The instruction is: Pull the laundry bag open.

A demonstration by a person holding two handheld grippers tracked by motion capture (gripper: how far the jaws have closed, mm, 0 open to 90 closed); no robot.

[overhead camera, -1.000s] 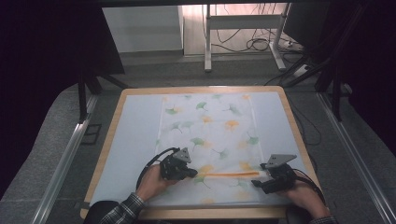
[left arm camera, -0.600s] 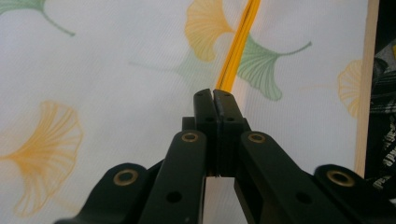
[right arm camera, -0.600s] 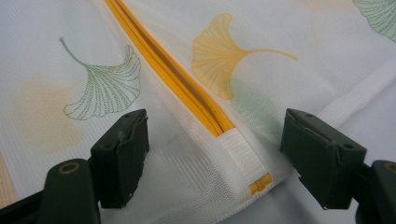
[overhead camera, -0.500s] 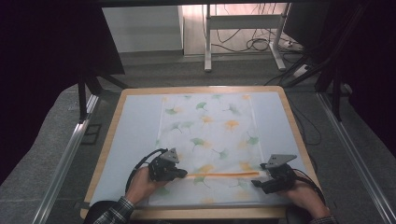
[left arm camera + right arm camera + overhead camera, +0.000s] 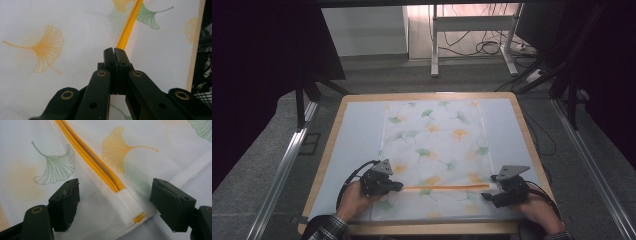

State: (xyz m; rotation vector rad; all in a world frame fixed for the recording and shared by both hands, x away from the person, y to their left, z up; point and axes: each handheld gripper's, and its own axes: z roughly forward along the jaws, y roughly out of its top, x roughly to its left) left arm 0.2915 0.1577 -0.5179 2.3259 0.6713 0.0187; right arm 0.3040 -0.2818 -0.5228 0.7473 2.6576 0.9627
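A white mesh laundry bag printed with green and orange ginkgo leaves lies flat on the pale blue mat of a wood-rimmed table, its long side running away from the person. Near its front edge an orange zipper runs crosswise between the two grippers.

In the left gripper view the zipper leads straight up from the tips of the left gripper, whose jaws are pressed together (whether the slider is pinched between them is hidden behind the pads, so I cannot tell). In the high view this left gripper sits at the zipper's left end, held by the left hand with a plaid sleeve behind it.

The right gripper rests at the zipper's right end, low over the bag's front right corner, in the right hand. The right gripper view shows the right gripper with its jaws spread wide, one on each side of the zipper's end, where the orange teeth stop at a white fabric tab with a small orange stub at the hem. The pads touch neither the zipper nor the tab; they grasp nothing. The teeth there look parted along the middle.

Beyond the table lie grey floor and a metal stand with cables.
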